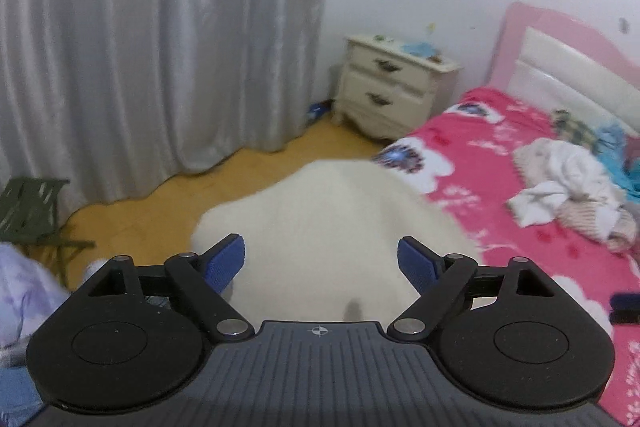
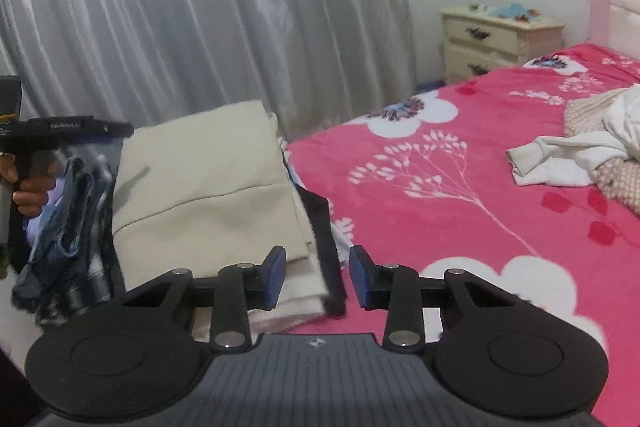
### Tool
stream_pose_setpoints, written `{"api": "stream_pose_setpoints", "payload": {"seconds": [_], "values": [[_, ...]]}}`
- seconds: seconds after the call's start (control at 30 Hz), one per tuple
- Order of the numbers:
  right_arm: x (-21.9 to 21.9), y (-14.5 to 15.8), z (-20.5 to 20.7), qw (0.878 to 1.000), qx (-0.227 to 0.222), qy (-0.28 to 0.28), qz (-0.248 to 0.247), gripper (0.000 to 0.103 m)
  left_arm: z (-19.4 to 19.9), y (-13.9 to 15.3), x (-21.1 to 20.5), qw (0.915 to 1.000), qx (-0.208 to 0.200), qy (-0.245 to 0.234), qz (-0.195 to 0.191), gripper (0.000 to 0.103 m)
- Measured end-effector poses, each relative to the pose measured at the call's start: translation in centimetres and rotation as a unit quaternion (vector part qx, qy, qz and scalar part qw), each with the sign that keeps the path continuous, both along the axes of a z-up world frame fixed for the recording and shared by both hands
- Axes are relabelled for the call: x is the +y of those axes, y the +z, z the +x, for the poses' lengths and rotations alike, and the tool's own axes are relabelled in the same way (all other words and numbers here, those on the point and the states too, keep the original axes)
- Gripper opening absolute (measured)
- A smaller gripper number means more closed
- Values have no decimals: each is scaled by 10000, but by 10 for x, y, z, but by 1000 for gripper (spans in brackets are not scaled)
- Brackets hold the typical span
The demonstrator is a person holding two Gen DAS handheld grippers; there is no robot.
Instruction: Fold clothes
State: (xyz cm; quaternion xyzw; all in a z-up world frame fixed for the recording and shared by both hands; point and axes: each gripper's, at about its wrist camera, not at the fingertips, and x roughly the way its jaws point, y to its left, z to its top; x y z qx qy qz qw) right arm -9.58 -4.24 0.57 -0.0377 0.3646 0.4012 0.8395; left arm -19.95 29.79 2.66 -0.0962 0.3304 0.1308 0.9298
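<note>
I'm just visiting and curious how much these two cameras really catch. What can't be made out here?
- Left wrist view: the cream garment is motion-blurred; its type is unclear, and the left tool covers its near edge.
- Right wrist view: the pile of unfolded clothes is cut off by the right edge.
- Right wrist view: garments under the folded beige piece show only as edges.
- Both views: items on the nightstand are too small.

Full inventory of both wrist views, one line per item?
beige garment: 1, folded, top of stack at bed edge
denim: 1, blue, left of stack
unfolded pile: 1, white and beige, on bed near headboard
bedsheet: 1, pink floral
headboard: 1, pink and cream
nightstand: 1, cream, by wall
curtain: 1, grey
stool: 1, green, on floor
left tool: open, over beige garment
right tool: open, at stack edge
hand: 1, gripping left tool handle
</note>
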Motion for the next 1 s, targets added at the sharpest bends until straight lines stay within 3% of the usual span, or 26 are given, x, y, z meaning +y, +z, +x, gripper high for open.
{"api": "stream_pose_setpoints", "payload": {"seconds": [0.17, 0.27, 0.43, 0.6, 0.77, 0.87, 1.0], "values": [[18, 26, 43, 9964, -89, 729, -413, 38, 22, 9, -26, 9985, 84, -545, 63, 85], [27, 14, 60, 9936, -212, 1101, -99, 33, 25, 1, -43, 9981, 289, -537, 85, 83], [54, -38, 99, 9822, 88, 1694, 810, 29, 27, -14, -71, 9967, 656, -465, 120, 83], [82, -90, 149, 9628, 722, 2063, 1590, 29, 49, -36, -89, 9864, 1554, -180, 495, 85], [45, -125, 195, 9476, 1468, 1949, 2064, 29, 77, -47, -103, 9698, 2265, 131, 894, 93], [-2, -130, 211, 9504, 1695, 1836, 1853, 29, 88, -51, -106, 9625, 2508, 401, 952, 93], [-101, -109, 212, 9550, 2011, 1261, 1776, 29, 97, -46, -110, 9584, 2564, 875, 893, 93]]}}
